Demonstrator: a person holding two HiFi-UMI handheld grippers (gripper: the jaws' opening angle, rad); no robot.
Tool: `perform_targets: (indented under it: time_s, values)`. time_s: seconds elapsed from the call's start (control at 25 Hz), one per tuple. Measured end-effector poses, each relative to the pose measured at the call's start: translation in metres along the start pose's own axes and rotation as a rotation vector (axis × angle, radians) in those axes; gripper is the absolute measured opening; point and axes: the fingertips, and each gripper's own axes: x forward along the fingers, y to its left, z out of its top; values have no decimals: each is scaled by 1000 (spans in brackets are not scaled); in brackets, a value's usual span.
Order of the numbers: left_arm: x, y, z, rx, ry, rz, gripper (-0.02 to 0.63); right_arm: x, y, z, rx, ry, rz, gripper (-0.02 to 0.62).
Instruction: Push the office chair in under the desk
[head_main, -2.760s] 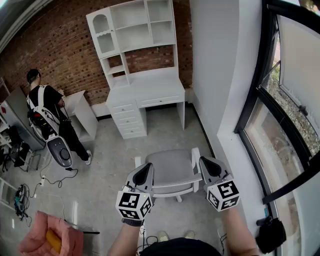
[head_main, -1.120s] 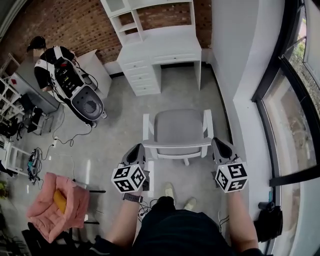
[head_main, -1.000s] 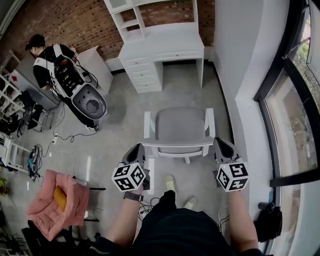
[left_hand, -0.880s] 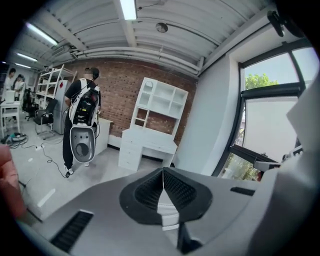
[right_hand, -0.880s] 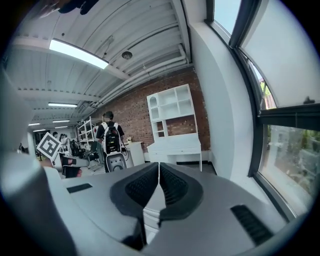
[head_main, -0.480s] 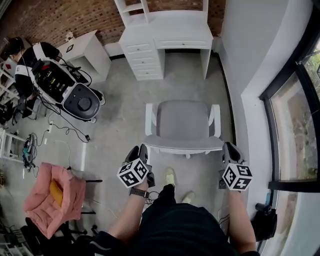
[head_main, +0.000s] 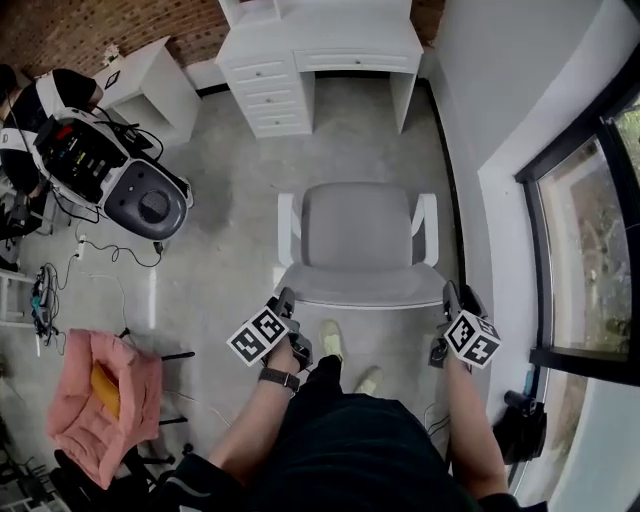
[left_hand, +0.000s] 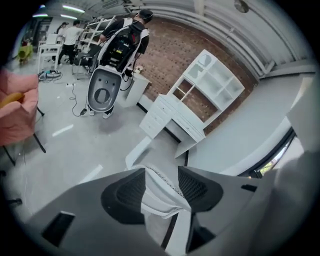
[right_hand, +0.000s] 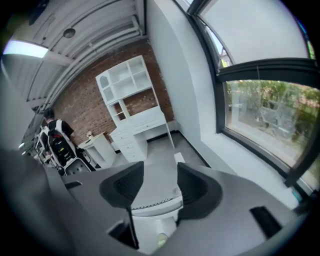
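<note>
Bright daylight via large dark-framed window (right_hand: 260, 115); soft shadows; fisheye bend + dark vignette in both gripper views.

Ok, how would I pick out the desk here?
Find the red brick wall ahead of the grey office chair. The white desk stands against it, drawers on the left, open kneehole on the right. Unlike the smaller white table beside it, it carries a shelf hutch.
</note>
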Motion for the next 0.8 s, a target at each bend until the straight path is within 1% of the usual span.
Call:
perform_targets:
  time_s: [0.04, 0.16, 0.24, 0.36, 0.44, 0.56, 0.68, 0.72, 0.76, 0.8]
  values:
    - [3, 1, -1, -16, 10, 4, 196, 4, -5, -4, 44, 12, -18, 198]
    - [15, 1, -3, -38, 35, 23, 202, 18, -22, -19, 169, 72, -63, 235]
    - [23, 2, -6, -58, 60, 33, 202, 27, -32, -31, 258, 107, -96, 248]
    - [32, 3, -7, -94, 82, 41, 206, 34, -44, -40, 389, 113, -144, 259]
    - [37, 5, -6, -123, 82, 42, 209, 41, -45, -46, 463, 124, -150, 261]
    - [46, 8, -8, -175, 84, 37, 209, 54, -44, -61, 534, 171, -148, 262]
    - [52, 11, -12, -207, 108, 41, 204, 60, -43, -72, 600, 203, -154, 260]
    - [54, 11, -11, -220, 113, 41, 204, 62, -42, -72, 617, 209, -153, 237]
    - [56, 12, -11, -233, 115, 40, 201, 64, -40, -72, 635, 214, -152, 190]
    - [57, 12, -9, -245, 116, 38, 198, 66, -39, -71, 651, 214, -153, 174]
